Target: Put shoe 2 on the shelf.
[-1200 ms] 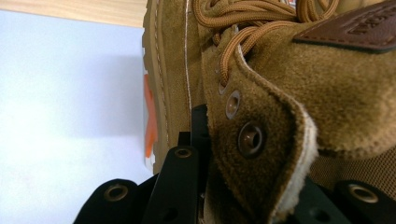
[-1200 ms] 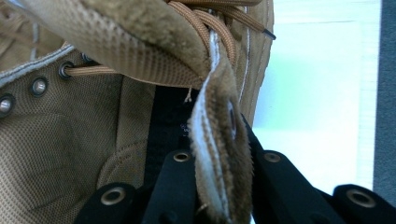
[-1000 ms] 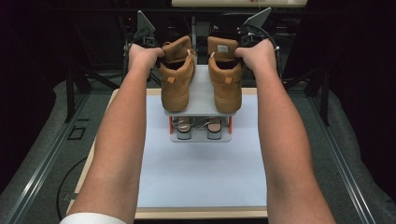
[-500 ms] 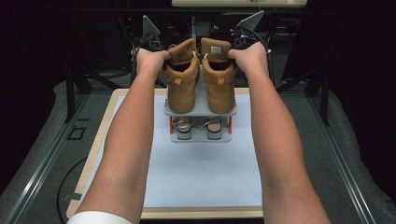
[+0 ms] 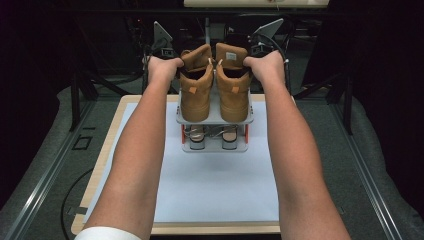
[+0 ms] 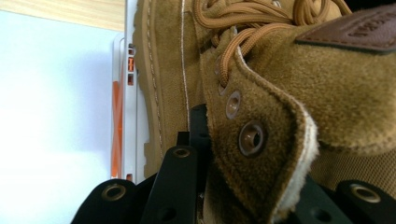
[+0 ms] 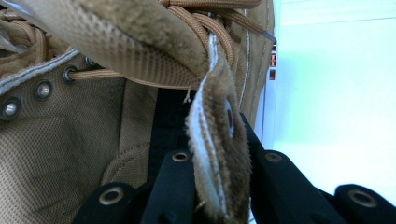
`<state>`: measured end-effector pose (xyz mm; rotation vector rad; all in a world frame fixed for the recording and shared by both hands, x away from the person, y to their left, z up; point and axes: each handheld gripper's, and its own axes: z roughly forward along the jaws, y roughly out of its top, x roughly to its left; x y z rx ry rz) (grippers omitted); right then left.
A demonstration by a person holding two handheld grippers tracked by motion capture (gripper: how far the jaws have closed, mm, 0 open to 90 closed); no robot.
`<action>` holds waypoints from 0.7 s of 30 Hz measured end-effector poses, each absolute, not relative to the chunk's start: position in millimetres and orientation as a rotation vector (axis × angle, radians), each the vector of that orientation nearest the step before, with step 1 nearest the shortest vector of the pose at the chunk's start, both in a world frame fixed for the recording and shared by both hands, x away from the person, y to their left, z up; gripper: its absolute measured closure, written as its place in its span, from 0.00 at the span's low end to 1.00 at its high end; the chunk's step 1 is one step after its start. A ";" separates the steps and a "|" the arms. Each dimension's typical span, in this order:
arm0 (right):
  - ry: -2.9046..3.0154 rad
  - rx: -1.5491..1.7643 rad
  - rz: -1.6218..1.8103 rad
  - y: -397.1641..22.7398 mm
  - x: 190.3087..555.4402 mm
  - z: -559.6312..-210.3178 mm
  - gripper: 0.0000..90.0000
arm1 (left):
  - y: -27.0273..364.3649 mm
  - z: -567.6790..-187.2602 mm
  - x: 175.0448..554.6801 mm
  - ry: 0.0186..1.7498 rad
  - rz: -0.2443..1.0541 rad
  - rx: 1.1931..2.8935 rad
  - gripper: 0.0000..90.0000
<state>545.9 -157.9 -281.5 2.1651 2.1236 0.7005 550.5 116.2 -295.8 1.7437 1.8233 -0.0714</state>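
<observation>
Two-tier rack [image 5: 215, 120] sits at 12 o'clock on the table [image 5: 100, 165]. Top tier carries both tan boots: left boot [image 5: 196, 90] and right boot [image 5: 231, 85], side by side, touching. Lower tier holds a pair of sandals [image 5: 212, 136], details too small to tell. Your left claw [image 6: 233, 186] is closed on the left boot's eyelet flap; your right claw [image 7: 219, 182] pinches the right boot's collar edge. The gripper views show laces and eyelets; the high view shows rack and forearms.

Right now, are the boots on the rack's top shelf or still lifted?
On it: both boots rest soles-down on the rack's top shelf, tongs gripping their collars.
</observation>
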 end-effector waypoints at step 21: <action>2.171 2.060 0.666 -149.6 541.9 -275.5 0.78 | 109.5 -291.6 549.8 1.785 -0.017 1.836 0.79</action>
